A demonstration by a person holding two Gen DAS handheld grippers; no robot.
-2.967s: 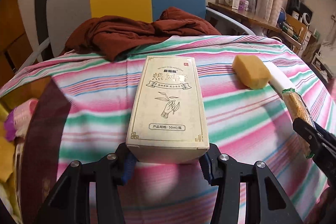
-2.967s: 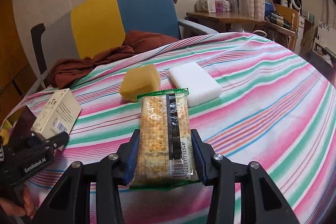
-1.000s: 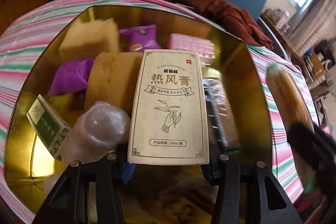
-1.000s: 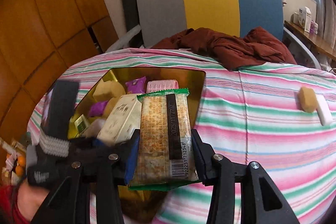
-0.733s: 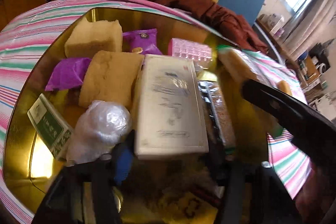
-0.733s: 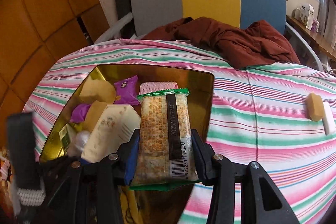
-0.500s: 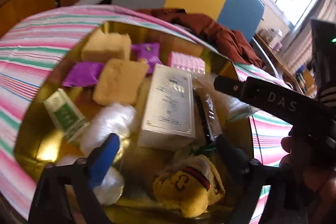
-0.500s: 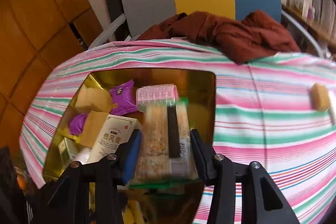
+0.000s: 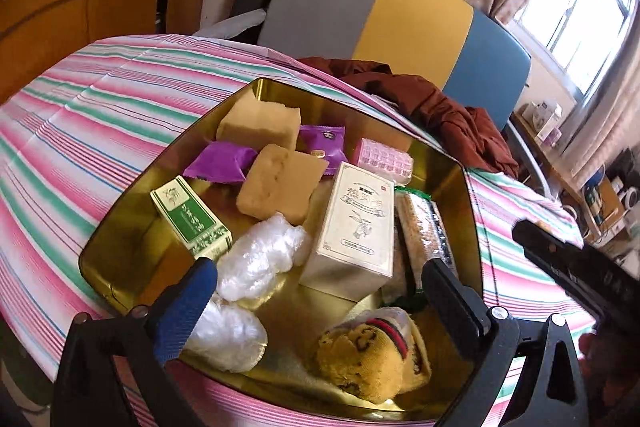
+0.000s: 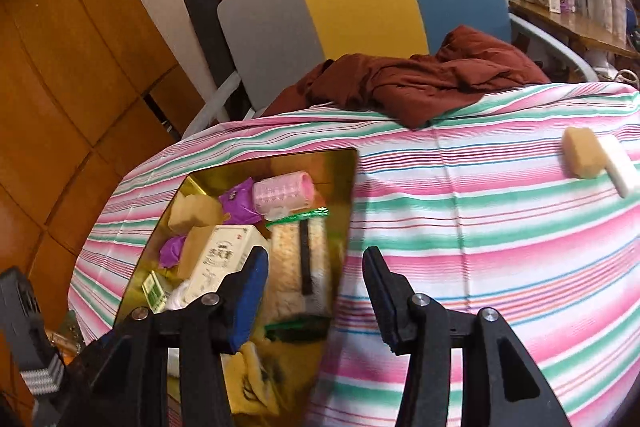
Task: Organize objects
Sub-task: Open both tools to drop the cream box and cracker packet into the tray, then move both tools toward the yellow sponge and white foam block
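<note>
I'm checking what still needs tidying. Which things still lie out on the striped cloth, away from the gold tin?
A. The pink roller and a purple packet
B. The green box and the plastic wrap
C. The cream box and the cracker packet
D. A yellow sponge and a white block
D: the right wrist view shows the yellow sponge and white block side by side on the striped cloth, far from the gold tin.

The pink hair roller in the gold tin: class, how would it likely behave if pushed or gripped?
The pink hair roller is a cylinder lying on its side, so it would probably roll. Its gridded, hollow-looking wall suggests it is light and may flex under a hard squeeze. Neighbours in the gold tin might stop it.
</note>
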